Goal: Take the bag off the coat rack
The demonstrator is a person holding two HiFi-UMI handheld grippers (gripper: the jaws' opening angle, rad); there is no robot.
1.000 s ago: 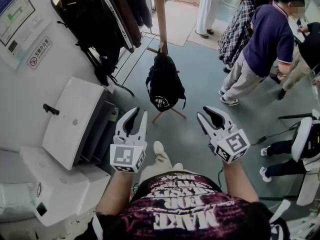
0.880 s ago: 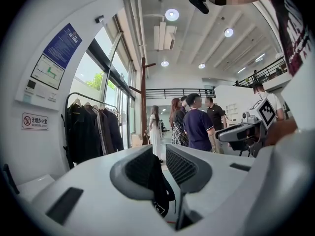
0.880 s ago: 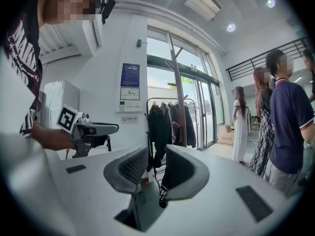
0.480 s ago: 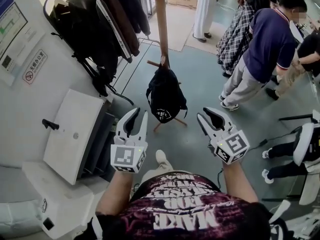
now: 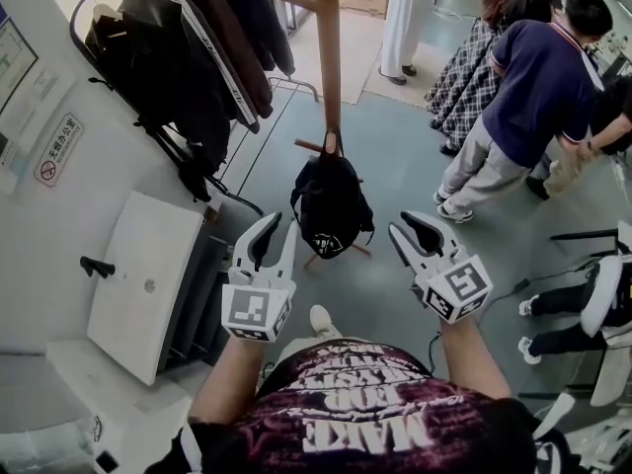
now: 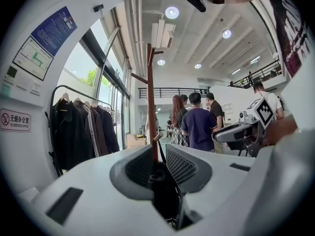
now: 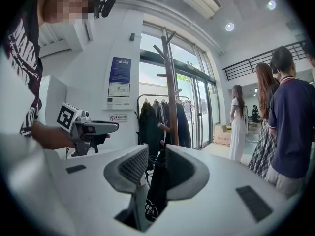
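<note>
A black bag (image 5: 331, 205) with a white logo hangs by its strap from a low peg of the wooden coat rack (image 5: 327, 57). Both grippers are held short of it, well apart from the bag. My left gripper (image 5: 277, 227) is open and empty, pointing at the bag's left side. Equally open and empty, my right gripper (image 5: 409, 227) points in from the right. In the left gripper view the bag (image 6: 166, 193) and the rack's pole (image 6: 150, 97) show between the spread jaws (image 6: 158, 154). The right gripper view frames the bag (image 7: 156, 188) the same way (image 7: 156, 155).
A rail of dark coats (image 5: 188, 57) stands left of the rack against the white wall. A white cabinet (image 5: 143, 275) juts out at my lower left. Several people (image 5: 533, 97) stand to the right. A white chair (image 5: 602, 294) and floor cables lie at far right.
The head view has edged forward: the rack and bag sit slightly lower and nearer. Both grippers keep their pose, open, in front of me.
</note>
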